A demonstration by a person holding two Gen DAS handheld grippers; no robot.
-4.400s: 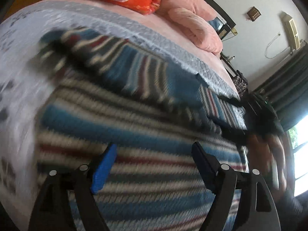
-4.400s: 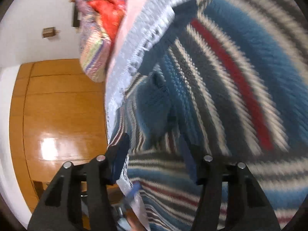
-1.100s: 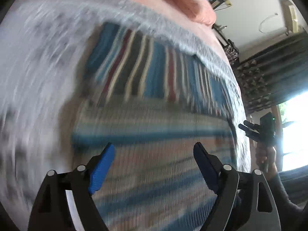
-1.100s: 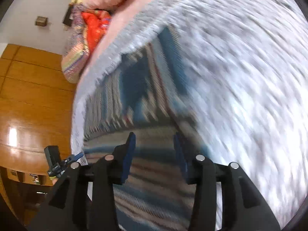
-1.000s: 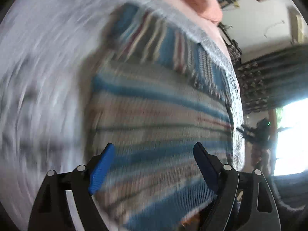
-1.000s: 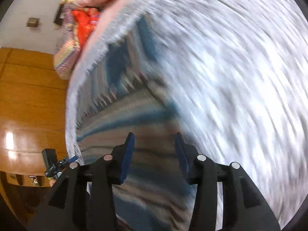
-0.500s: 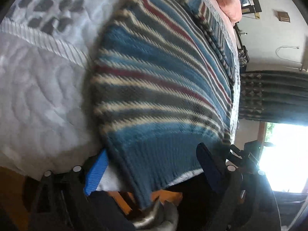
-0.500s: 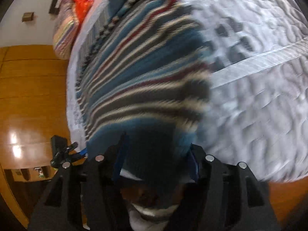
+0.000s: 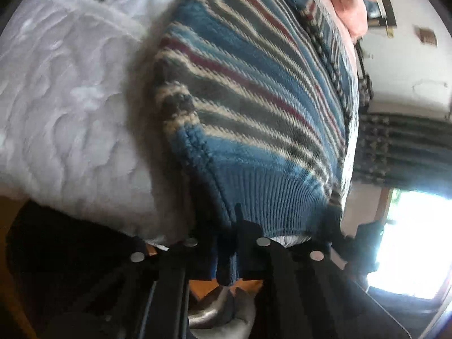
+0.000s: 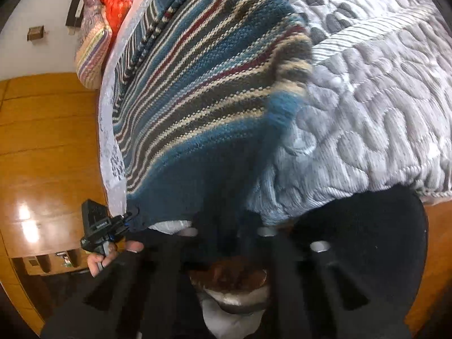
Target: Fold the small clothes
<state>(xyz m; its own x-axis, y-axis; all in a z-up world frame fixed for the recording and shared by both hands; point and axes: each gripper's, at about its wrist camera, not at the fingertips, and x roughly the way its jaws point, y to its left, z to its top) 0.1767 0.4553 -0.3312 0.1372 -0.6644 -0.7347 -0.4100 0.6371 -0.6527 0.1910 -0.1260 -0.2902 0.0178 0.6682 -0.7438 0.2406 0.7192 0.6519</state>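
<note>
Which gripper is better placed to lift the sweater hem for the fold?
Left, slightly: the left gripper is clearly shut on the sweater at its ribbed hem. The right gripper also holds the hem, but in shadow.

chunky knit sweater point(image 10: 197, 90); quilted matt bedspread point(image 10: 381, 118); glossy wood floor point(image 10: 42, 147).

Both wrist views sit low at the bed's near edge, close in, looking up along the striped sweater point(image 9: 254, 90) toward the far pillows point(image 10: 113, 2); shared: sweater point(image 10: 197, 84), quilt point(image 9: 70, 99), each other's gripper.
</note>
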